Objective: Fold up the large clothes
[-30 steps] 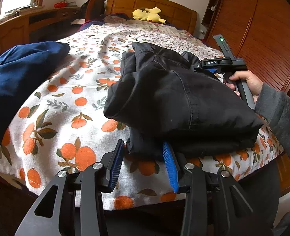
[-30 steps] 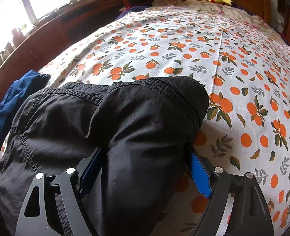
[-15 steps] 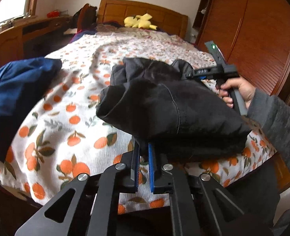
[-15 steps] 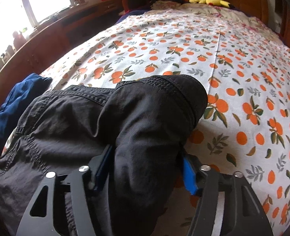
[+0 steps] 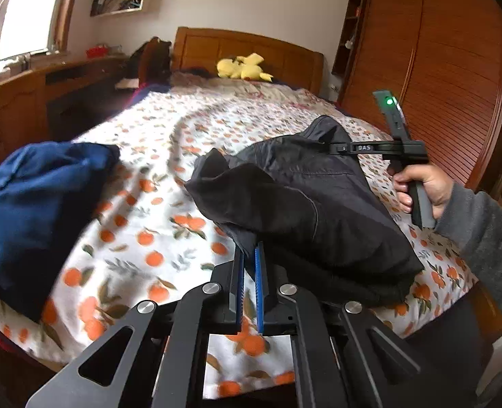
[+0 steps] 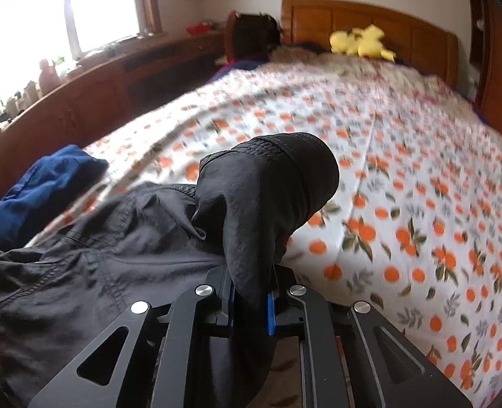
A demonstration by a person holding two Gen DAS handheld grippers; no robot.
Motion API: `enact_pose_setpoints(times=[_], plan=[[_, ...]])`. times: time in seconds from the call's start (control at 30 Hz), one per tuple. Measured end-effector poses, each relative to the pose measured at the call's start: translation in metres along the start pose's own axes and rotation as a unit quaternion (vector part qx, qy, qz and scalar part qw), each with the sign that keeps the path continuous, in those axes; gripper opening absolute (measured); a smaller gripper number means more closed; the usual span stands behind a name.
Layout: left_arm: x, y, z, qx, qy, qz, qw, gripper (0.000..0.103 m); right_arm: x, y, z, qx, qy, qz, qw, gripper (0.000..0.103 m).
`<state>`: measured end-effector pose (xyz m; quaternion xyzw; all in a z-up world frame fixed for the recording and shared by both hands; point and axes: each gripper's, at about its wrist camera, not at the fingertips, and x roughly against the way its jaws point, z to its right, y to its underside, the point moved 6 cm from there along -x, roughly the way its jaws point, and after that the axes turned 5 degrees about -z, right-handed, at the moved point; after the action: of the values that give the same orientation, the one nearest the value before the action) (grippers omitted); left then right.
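Observation:
A folded black garment (image 5: 302,197) lies near the foot of the bed on the orange-print sheet (image 5: 169,142). My left gripper (image 5: 249,251) is shut on the garment's near edge, and the fabric bunches up from the blue pads. In the right wrist view the right gripper (image 6: 251,285) has a thick fold of the black garment (image 6: 264,183) squeezed between its pads, its jaws still closing. The left wrist view shows a hand (image 5: 421,187) in a grey sleeve holding the right gripper (image 5: 344,148) at the garment's far right corner.
A dark blue garment (image 5: 36,197) is heaped on the bed's left edge. A yellow plush toy (image 5: 242,68) rests by the wooden headboard (image 5: 251,51). A wooden wardrobe (image 5: 438,68) stands on the right, and a desk (image 5: 19,102) under the window on the left.
Both grippers went from open around the black garment to closed on it. Both rose, and the gripped fabric has lifted and bunched up off the sheet.

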<state>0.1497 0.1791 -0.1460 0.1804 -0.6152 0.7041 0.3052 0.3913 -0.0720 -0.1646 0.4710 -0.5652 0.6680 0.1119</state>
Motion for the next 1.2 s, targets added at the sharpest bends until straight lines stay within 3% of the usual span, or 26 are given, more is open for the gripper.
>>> enact_pose_setpoints(times=[0.43,0.67,0.93,1.2], plan=[[0.038,-0.047,-0.074,0.01,-0.069,0.049,0.9964,0.005,0.017,-0.077,-0.09,0.056,-0.006,0.057,0.997,0.01],[0.069,-0.067,-0.135,0.042,-0.105,0.077,0.9907,0.005,0.019,-0.131,-0.157,0.088,-0.016,0.078,0.993,0.01],[0.121,-0.084,-0.214,0.069,-0.176,0.102,0.9766,0.005,0.011,-0.179,-0.255,0.136,-0.05,0.096,0.985,0.01],[0.181,-0.077,-0.289,0.095,-0.265,0.113,0.9529,0.005,-0.005,-0.199,-0.353,0.172,-0.101,0.103,0.975,0.01]])
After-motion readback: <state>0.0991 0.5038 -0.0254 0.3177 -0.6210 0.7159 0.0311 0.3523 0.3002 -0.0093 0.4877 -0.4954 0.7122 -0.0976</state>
